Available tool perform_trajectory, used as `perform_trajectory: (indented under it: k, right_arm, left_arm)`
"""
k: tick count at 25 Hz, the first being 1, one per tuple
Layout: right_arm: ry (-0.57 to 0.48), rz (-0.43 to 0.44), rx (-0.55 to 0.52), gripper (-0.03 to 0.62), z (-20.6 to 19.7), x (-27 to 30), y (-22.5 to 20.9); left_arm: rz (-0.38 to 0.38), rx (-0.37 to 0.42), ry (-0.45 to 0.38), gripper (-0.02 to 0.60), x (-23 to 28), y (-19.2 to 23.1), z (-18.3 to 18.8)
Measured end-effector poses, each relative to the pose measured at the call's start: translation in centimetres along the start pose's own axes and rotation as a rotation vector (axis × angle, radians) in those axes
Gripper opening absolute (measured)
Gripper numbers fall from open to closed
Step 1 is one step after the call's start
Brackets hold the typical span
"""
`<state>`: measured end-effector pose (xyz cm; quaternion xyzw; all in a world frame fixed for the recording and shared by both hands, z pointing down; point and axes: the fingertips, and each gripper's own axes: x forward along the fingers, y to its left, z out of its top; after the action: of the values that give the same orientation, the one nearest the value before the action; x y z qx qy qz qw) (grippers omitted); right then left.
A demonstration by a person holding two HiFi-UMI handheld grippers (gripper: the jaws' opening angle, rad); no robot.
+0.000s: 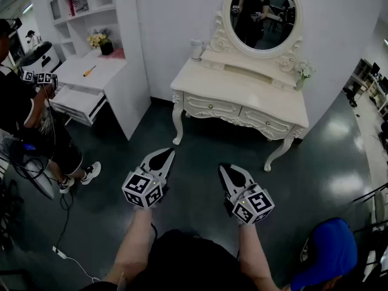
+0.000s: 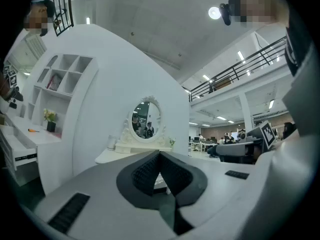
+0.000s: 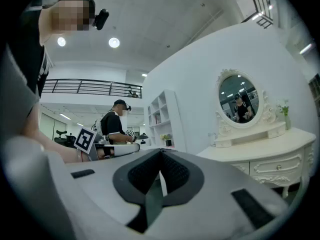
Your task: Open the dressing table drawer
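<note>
Left tool (image 1: 165,156) and right tool (image 1: 227,170) sit side by side low in front of us, both level and aimed at the dressing table (image 1: 242,88), w/ a stretch of dark floor (image 1: 200,139) btwn us and it. In the left gripper view the left tool (image 2: 160,155) has its jaws closed tip to tip w/ nothing btwn them. The right gripper view shows the same for the right tool (image 3: 160,152): pads meet at the tips, nothing gripped. We read this as a carry posture, since there is no reason to spread the jaws while the target is well out of reach.

The dressing table stands against the white wall, oval mirror (image 1: 260,14) on top. Two drawers cross its front, left drawer (image 1: 212,108) and right drawer (image 1: 267,125), both flush, i.e. closed, each w/ a small knob at centre. The task doesn't say which one.

At far left another person (image 1: 24,114) works at a second table (image 1: 91,77) whose own drawer (image 1: 79,105) hangs open; we judge that is not our target.

Our est.: task not yet begun. Next we'd need to close the gap, open one tool and set its jaws round a knob. The knobs look small, so slipping off is the likely risk
</note>
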<state>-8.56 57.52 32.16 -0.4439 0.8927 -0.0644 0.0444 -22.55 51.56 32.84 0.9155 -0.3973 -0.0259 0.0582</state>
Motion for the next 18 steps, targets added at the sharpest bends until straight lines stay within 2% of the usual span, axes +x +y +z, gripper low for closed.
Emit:
perform_trajectory:
  k: [9,18]
  right_arm:
    - [0.004,0.006,-0.008,0.003,-0.5,-0.3,-2.1]
    - [0.006,-0.04,0.008,0.003,-0.9,2.3,-7.8]
  left_arm:
    - [0.0,-0.001,0.014,0.014,1.9,-1.4,-1.4]
    - [0.013,0.009,0.036,0.014,7.2,1.2,-2.2]
